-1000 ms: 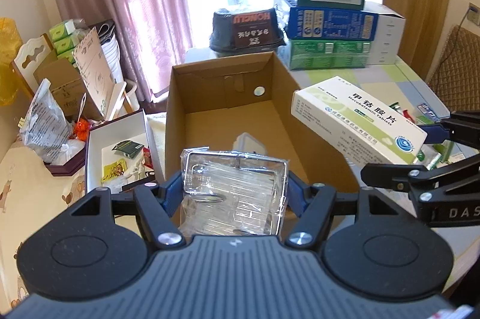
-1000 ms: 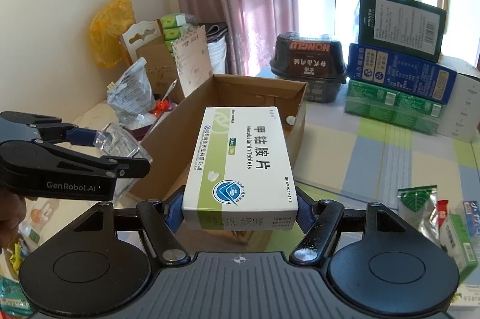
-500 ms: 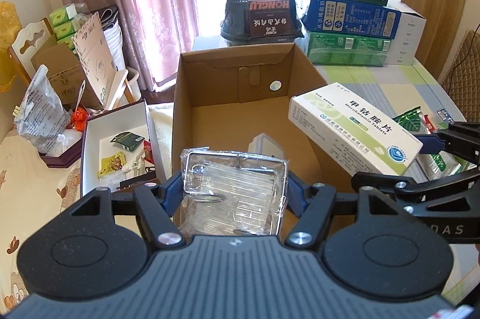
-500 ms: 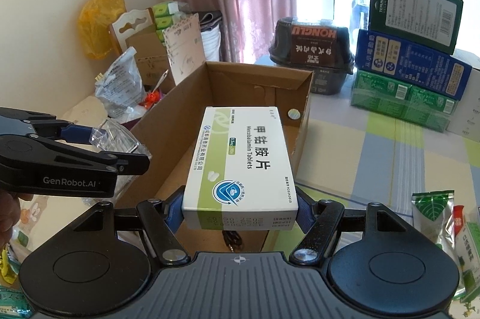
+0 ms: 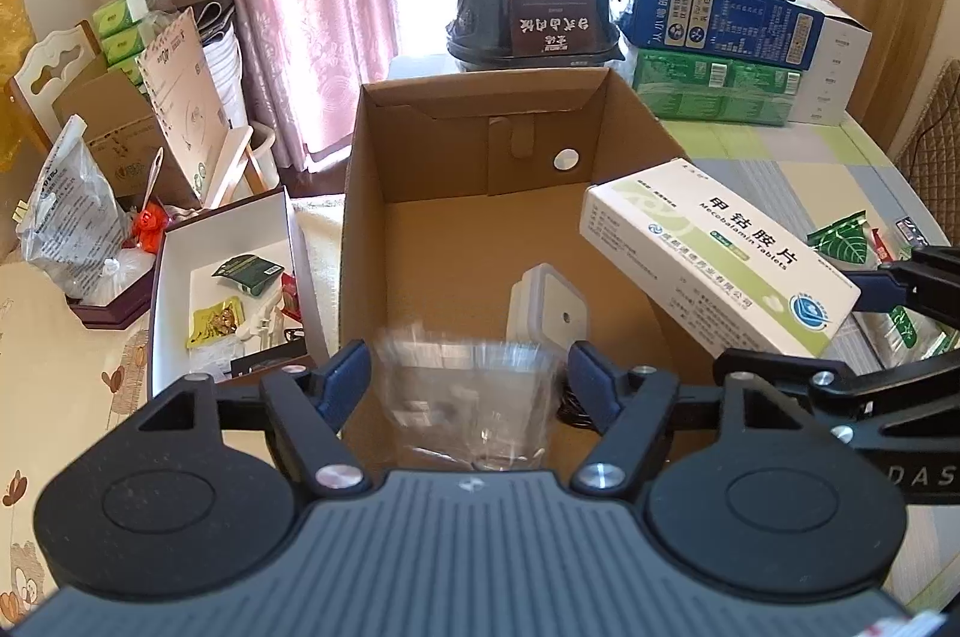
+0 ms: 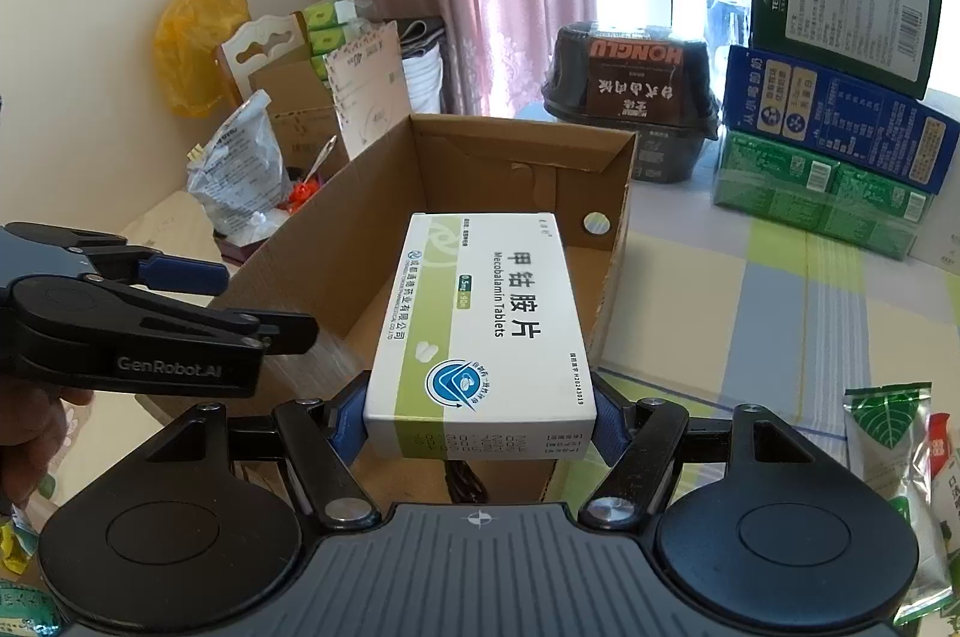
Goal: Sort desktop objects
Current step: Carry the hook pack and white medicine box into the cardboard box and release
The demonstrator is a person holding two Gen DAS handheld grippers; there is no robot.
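Note:
An open cardboard box [image 5: 480, 115] stands in front of both grippers; it also shows in the right wrist view [image 6: 522, 151]. My left gripper [image 5: 470, 378] is open above the box's near edge. A clear plastic packet [image 5: 468, 403] is blurred between its fingers, dropping into the box. A white square plug-in device [image 5: 549, 304] lies on the box floor. My right gripper [image 6: 480, 424] is shut on a white and green medicine box [image 6: 480, 331], held over the box's right wall; it also shows in the left wrist view [image 5: 714, 259].
A white tray [image 5: 180, 289] with small packets sits left of the box. Stacked blue and green cartons [image 5: 720, 55] and a dark container [image 5: 534, 19] stand behind it. Snack packets [image 6: 888, 433] lie on the checked tablecloth at right.
My left gripper has opened and let go of the clear packet, which now falls blurred into the box. Both grippers have moved closer over the box. The right still holds the medicine box.

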